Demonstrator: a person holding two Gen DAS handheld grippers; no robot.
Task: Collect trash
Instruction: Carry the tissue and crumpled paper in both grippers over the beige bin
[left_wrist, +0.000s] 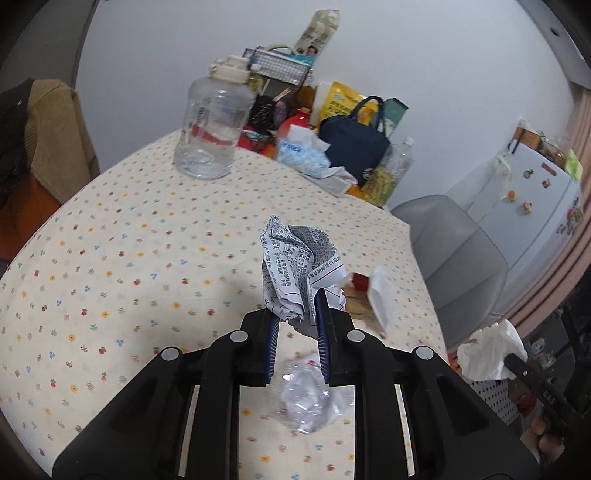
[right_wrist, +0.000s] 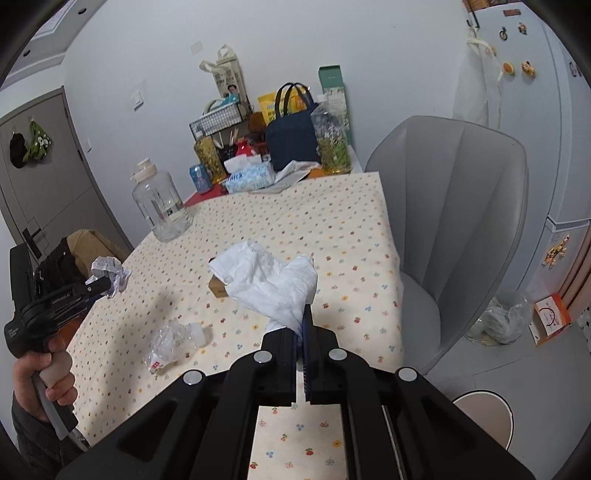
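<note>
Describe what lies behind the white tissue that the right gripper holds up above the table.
Behind the white tissue a small cardboard box lies on the table. Only its left end shows; the tissue covers the rest.

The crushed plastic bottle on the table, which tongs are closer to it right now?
Left. The left tongs, holding crumpled newspaper, hang just above the crushed bottle. The right tongs, gripping a white bag, are off to its side.

A flower-dotted table (right_wrist: 332, 236) bears a crushed plastic bottle (right_wrist: 173, 341) and a clear jug (right_wrist: 160, 206).
</note>
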